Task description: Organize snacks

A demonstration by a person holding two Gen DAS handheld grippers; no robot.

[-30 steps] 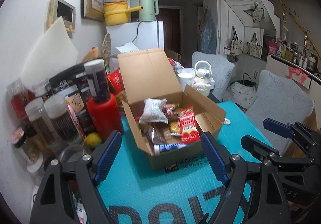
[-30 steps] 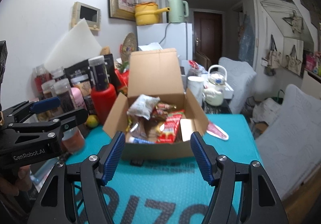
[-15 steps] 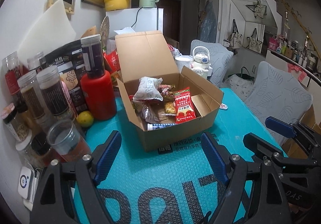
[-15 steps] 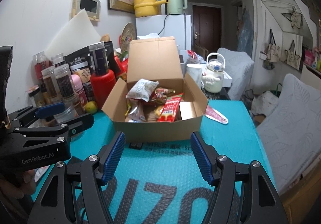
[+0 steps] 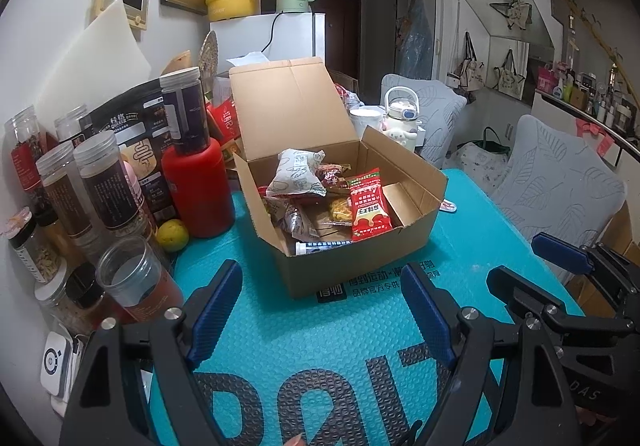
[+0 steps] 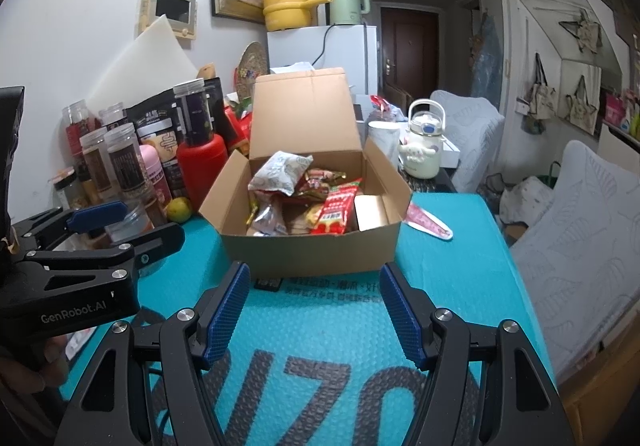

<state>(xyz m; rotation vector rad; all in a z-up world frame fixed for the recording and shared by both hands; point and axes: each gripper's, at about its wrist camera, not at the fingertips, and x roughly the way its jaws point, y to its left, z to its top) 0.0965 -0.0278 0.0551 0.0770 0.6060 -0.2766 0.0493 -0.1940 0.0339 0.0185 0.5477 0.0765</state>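
At centre frame in both wrist views, an open cardboard box (image 5: 340,206) (image 6: 312,214) on the teal bubble-wrap mat (image 5: 320,346) (image 6: 320,326) covering the counter, lid flap standing upright at the back. Inside the box, a heap of snacks: a white crinkled packet (image 5: 298,178) (image 6: 280,172) on top toward the back left, a red packet (image 5: 370,206) (image 6: 336,208) leaning toward the right, a dark tube (image 5: 324,246) lying along the front wall, with bare cardboard at the right end. Just right of the box in the right wrist view, a flat pink-and-white packet (image 6: 428,224) lying on the mat, apart from the box wall. Along the left of the frame, crowded jars (image 5: 104,182) (image 6: 124,162), a red bottle (image 5: 198,190) (image 6: 202,170) touching or nearly touching the box's left flap, and a yellow-green fruit (image 5: 172,235) (image 6: 179,210) just in front of the bottle. Behind the box on the right, a white mug (image 5: 366,122) (image 6: 383,142) and a cream kettle-shaped flask (image 5: 402,118) (image 6: 424,146). At lower centre of the left wrist view, left tool (image 5: 320,310) spread wide, blue pads empty, low over the mat short of the box front. At lower centre of the right wrist view, right tool (image 6: 314,312) likewise spread and empty, pads flanking the view of the box's front wall without touching it. At lower right of the left view, right tool seen from the side, also parted.
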